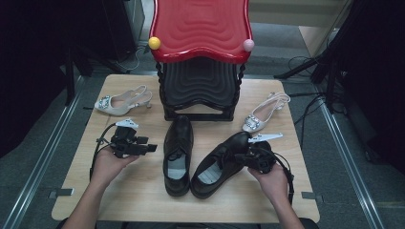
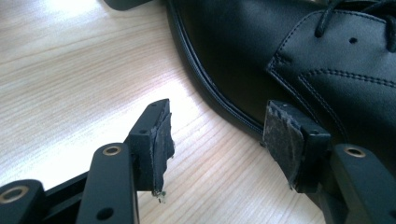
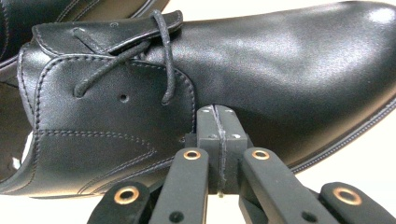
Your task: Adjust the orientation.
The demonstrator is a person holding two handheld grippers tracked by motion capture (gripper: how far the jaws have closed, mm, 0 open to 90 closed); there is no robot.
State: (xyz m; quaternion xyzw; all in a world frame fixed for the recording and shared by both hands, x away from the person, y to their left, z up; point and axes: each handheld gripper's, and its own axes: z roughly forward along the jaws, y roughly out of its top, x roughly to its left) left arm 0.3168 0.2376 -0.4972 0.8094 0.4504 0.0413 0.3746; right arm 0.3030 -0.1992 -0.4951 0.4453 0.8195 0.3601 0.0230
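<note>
Left gripper (image 2: 215,144), jaws apart and empty, lies just left of the left shoe (image 1: 177,155), whose long axis points at the rack (image 1: 200,90). Right gripper (image 3: 217,140), jaws together, presses the right shoe (image 3: 261,70) near the table's (image 1: 133,191) front edge.

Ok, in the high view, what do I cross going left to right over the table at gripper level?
left gripper → straight black shoe → angled black shoe → right gripper, closed, against that shoe's side.

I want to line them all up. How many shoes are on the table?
4: two black leather lace-up shoes side by side in the middle, and one pale jewelled slingback heel far left and far right. The red stool could hide more.
</note>
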